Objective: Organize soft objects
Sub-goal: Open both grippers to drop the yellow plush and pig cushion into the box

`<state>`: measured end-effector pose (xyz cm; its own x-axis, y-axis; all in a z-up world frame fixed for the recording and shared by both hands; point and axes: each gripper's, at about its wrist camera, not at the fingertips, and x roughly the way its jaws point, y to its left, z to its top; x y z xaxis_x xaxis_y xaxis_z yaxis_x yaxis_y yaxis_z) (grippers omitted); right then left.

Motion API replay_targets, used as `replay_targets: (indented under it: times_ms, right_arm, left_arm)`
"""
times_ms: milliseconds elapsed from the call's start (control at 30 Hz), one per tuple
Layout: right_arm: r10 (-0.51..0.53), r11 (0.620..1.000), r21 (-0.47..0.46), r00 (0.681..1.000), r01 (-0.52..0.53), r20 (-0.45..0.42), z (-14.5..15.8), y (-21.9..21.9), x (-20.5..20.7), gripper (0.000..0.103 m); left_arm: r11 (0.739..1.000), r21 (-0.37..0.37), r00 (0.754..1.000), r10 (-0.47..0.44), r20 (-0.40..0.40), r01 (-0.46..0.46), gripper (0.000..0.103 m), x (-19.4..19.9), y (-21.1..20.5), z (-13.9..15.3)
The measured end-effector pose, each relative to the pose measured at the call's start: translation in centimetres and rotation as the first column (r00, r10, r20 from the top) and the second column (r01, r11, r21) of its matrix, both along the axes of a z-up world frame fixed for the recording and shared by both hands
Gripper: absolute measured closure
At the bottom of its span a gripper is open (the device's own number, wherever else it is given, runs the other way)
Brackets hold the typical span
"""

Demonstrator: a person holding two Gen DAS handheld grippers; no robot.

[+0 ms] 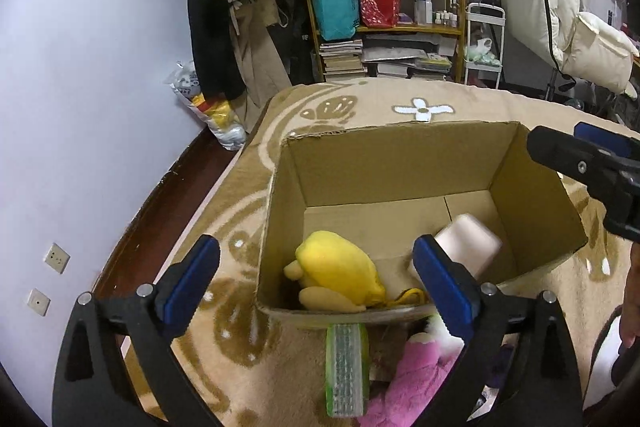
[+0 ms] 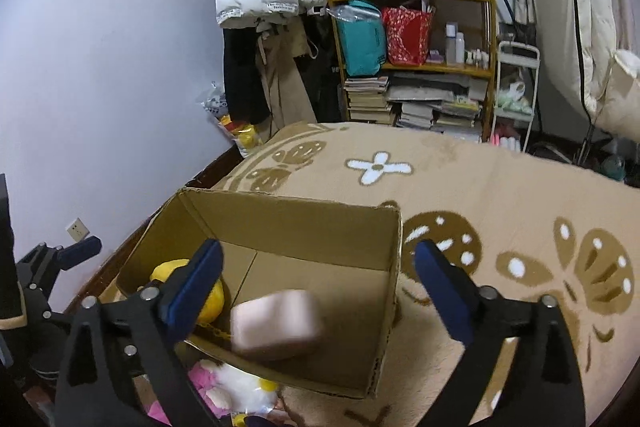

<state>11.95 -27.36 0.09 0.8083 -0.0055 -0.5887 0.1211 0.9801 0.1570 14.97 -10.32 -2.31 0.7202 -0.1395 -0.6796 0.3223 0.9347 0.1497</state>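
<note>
Both sets of jaws are spread wide with nothing in them, left gripper and right gripper both over the cardboard box. The pale pink cushion block sits blurred inside the box below the right jaws; yellow plush toy lies in the box's left corner.

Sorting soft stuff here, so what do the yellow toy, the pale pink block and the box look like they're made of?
Yellow toy: plush fabric, matte, fuzzy surface. Pale pink block: probably foam, smooth with rounded corners, though blurred. Box: brown corrugated cardboard, ragged torn top edge.
</note>
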Motion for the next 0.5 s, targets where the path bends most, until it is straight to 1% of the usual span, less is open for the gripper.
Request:
replay_targets:
  times_ms: [200,500]
  right_arm:
    - [0.001,1.0,0.005,1.0,-0.001,-0.013,0.6,0.3,-1.3,0.0]
    - [-0.012,1.0,0.024,0.998,0.013,-0.057,1.1,0.4,-4.6,0.0]
  left_arm:
    - [1.0,0.015,0.999,0.018,0.03,-0.019,0.006,-1.5,1.0,1.2]
    - [0.999,0.016,0.999,0.048,0.007,-0.049,0.006,-4.3,3.4,2.4]
